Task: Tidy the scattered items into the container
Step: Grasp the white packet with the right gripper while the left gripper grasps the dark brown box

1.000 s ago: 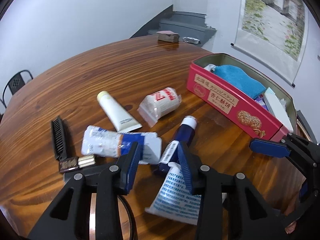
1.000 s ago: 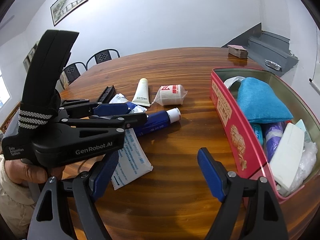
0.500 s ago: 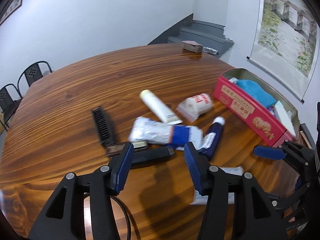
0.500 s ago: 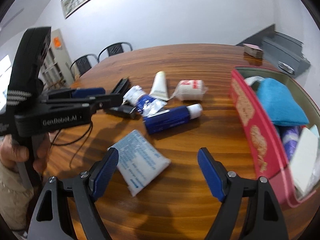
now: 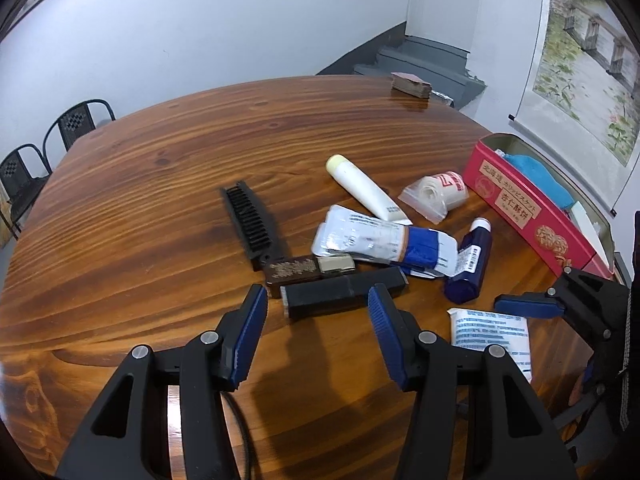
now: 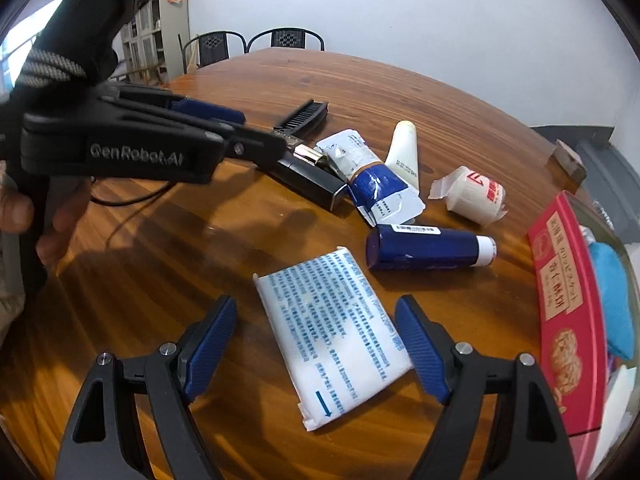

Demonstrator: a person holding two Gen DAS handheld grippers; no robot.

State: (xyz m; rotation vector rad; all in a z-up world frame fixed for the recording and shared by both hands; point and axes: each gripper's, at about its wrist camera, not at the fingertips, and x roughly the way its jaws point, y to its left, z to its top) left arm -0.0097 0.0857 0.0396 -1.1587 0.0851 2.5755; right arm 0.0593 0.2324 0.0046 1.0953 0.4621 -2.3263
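1. On the wooden table (image 5: 160,200) – scattered items lying in a loose cluster, none of them in the tin.
2. Red tin (image 5: 520,216) – at the right side of the table, open; blue cloth (image 6: 612,300) and other items lie inside.
3. White packet (image 6: 332,332) – flat on the table, between the spread blue pads of the right gripper (image 6: 316,344); jaws wide apart, pads not pressing it.
4. Left gripper (image 5: 318,332) – jaws have just been opening, now apart, with nothing between them; black case (image 5: 344,292) just beyond the tips.
5. Black comb (image 5: 250,220), white tube (image 5: 366,188), blue bottle (image 6: 428,248), gauze roll (image 6: 476,196), blue-and-white pouch (image 5: 380,240) – all on the table near the tin.
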